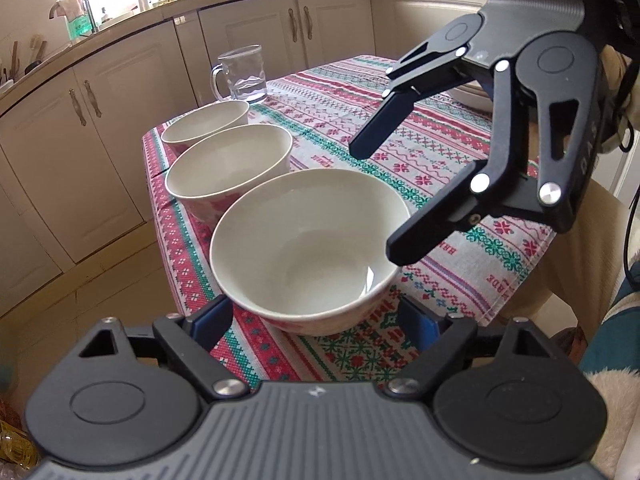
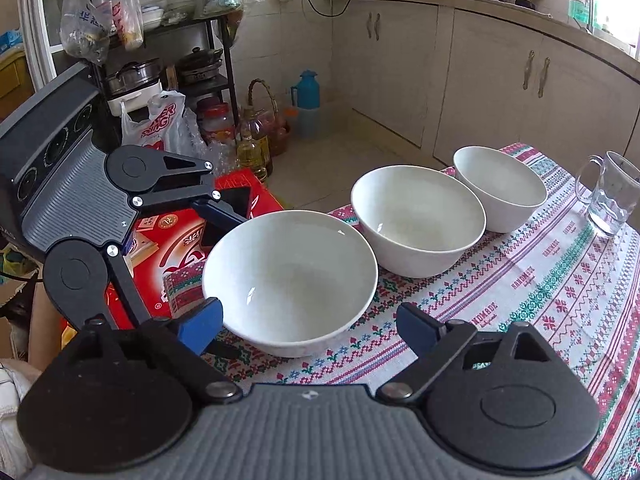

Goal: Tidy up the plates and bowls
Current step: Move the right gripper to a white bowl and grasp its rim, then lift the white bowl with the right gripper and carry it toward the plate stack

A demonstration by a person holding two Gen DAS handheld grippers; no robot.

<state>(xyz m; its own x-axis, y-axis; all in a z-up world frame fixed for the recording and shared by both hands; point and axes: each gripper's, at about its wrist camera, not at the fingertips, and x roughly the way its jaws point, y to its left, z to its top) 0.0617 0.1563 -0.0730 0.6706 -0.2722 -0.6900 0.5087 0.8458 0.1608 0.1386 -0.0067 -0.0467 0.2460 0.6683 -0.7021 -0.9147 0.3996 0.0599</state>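
Three white bowls stand in a row along the table's edge on a patterned tablecloth (image 1: 448, 152). The near bowl (image 1: 308, 248) (image 2: 290, 280) is widest, then the middle bowl (image 1: 230, 168) (image 2: 418, 220) and the far bowl (image 1: 206, 126) (image 2: 500, 188). My left gripper (image 1: 316, 320) is open, its fingers on either side of the near bowl's base. My right gripper (image 2: 310, 322) is open, just before the same bowl from the other side; it also shows in the left wrist view (image 1: 384, 196). A stack of plates (image 1: 472, 94) shows partly behind the right gripper.
A glass mug (image 1: 242, 74) (image 2: 610, 196) with a little water stands beyond the far bowl. Cream kitchen cabinets (image 1: 100, 120) run along the wall. A red box (image 2: 176, 240), oil bottles (image 2: 252, 152) and a black shelf rack (image 2: 160, 40) crowd the floor beside the table.
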